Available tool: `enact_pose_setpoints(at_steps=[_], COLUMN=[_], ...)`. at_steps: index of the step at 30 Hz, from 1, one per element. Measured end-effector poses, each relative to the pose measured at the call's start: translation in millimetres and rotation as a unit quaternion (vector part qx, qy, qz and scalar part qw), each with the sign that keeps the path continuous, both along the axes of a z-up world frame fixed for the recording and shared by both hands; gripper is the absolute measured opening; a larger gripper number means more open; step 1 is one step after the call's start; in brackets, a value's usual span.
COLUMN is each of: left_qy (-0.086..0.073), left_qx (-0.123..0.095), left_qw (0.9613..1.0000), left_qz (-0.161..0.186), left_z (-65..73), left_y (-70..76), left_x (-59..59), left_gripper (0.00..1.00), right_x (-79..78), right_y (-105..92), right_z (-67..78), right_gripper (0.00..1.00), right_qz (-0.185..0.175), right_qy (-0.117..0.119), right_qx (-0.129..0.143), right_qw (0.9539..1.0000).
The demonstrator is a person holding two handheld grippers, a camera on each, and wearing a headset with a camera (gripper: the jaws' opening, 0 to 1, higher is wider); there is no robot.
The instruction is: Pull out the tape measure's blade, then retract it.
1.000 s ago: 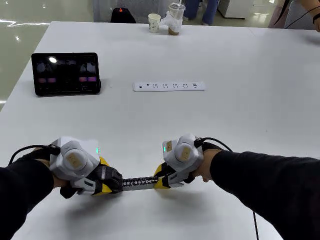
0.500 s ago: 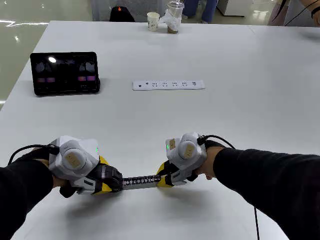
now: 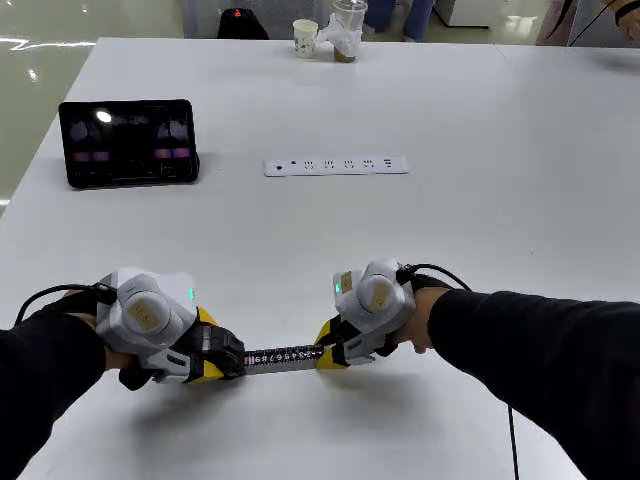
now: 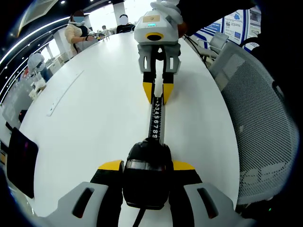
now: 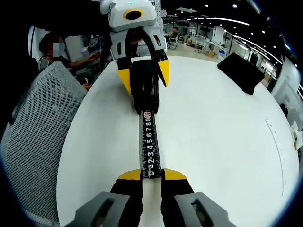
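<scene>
A black tape measure case [image 3: 222, 352] sits low on the white table, and my left gripper [image 3: 212, 358] is shut on it. In the left gripper view the case [image 4: 147, 176] fills the space between my yellow-tipped jaws [image 4: 147, 165]. A short length of numbered blade [image 3: 282, 356] runs from the case to my right gripper [image 3: 328, 356], which is shut on the blade's end. The right gripper view has the blade [image 5: 148, 142] leading from my right gripper [image 5: 151, 174] up to the case [image 5: 144, 90]. In the left gripper view the blade [image 4: 156, 120] reaches the right gripper [image 4: 158, 92].
A dark tablet [image 3: 127, 142] stands at the far left and a white power strip [image 3: 336, 165] lies mid-table. Paper cups [image 3: 306, 38] stand at the far edge. Cables trail from both grippers. A mesh chair [image 4: 255, 118] is beside the table's near edge.
My right gripper has edged slightly to the right, away from the case, and the exposed blade is a touch longer. The left gripper holds its place.
</scene>
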State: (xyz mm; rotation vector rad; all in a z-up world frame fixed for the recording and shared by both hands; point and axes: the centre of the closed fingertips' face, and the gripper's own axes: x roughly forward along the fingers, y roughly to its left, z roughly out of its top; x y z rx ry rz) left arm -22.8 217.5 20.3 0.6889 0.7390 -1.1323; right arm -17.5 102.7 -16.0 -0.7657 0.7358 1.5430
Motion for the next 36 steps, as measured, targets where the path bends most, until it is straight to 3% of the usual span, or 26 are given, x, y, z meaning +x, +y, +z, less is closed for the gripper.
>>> enact_pose_setpoints(at_steps=[36], left_qy=[-0.001], left_qx=[-0.001], left_qw=[1.0], left_qz=[0.001], left_z=[-0.3], left_y=[-0.7], left_x=[1.0], left_gripper=[0.31], right_x=[3.8], right_y=[-22.1], right_z=[-0.9], right_gripper=[0.11], right_qz=[-0.01], right_qy=[0.001], right_qx=[-0.004], right_qw=[0.9999])
